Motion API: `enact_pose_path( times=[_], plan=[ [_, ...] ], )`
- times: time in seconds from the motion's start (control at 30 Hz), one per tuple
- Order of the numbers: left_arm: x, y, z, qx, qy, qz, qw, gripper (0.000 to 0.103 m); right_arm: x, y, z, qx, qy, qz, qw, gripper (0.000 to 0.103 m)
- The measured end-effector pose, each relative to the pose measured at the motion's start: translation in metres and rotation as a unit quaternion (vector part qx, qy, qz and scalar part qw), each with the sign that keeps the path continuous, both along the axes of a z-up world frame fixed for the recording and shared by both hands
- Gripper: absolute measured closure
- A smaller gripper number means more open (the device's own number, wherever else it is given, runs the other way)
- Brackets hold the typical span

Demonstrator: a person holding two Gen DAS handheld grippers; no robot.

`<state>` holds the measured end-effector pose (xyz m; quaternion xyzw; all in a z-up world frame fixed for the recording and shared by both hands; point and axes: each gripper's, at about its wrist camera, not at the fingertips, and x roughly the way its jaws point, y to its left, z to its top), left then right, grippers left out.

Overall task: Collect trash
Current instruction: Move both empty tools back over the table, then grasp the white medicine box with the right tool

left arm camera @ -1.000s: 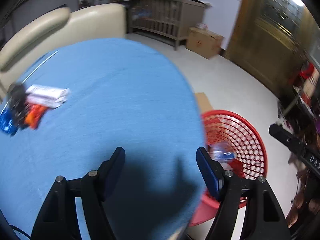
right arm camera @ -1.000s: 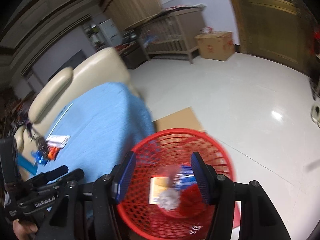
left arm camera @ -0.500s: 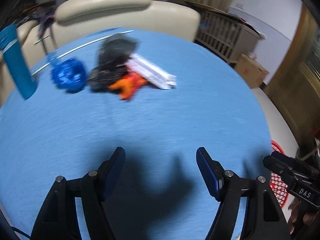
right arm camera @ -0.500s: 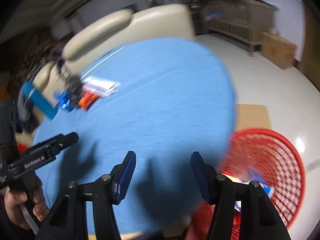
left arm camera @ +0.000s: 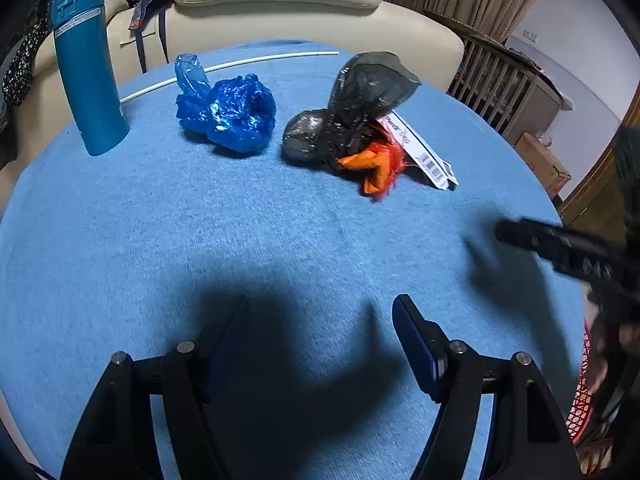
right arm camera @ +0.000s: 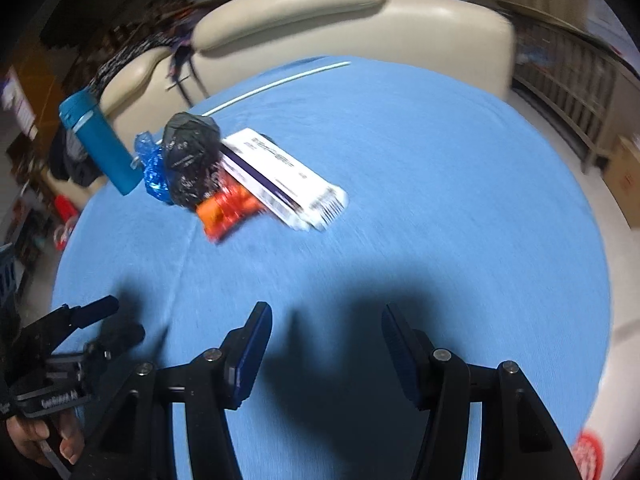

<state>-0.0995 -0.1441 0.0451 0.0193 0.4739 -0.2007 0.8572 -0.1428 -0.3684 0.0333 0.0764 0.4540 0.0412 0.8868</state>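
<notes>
Blue-clothed round desk [left arm camera: 120, 240] holds the trash at its far side: crumpled blue plastic bag [left arm camera: 232, 114], black plastic bag [left arm camera: 356, 100], orange wrapper [left arm camera: 374, 164]. Left tongs [left arm camera: 320, 312] and right tongs [right arm camera: 326, 320] gape empty; reach forward and straddle one piece squarely.

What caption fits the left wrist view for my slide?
Open left gripper above blue tablecloth, facing blue bag, black bag, orange wrapper.

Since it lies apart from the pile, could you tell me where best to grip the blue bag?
Probably the blue bag by its upright twisted tail at the left end, approached from the near side: it stands clear of the crumpled body, with open cloth in front. The left gripper is open.
</notes>
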Motion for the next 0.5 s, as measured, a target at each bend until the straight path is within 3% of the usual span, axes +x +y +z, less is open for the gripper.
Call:
enact_pose_path(
  times=[0.3, 0.5],
  plan=[
    [0.012, 0.011, 0.000, 0.001, 0.005, 0.003, 1.0000, 0.029, 0.083, 0.015, 0.000, -0.005, 0.015, 0.117, 0.993, 0.042],
    [0.015, 0.016, -0.003, 0.006, 0.011, 0.006, 0.9999, 0.029, 0.114, 0.020, -0.007, -0.021, 0.024, 0.169, 0.985, 0.042]
  ],
)
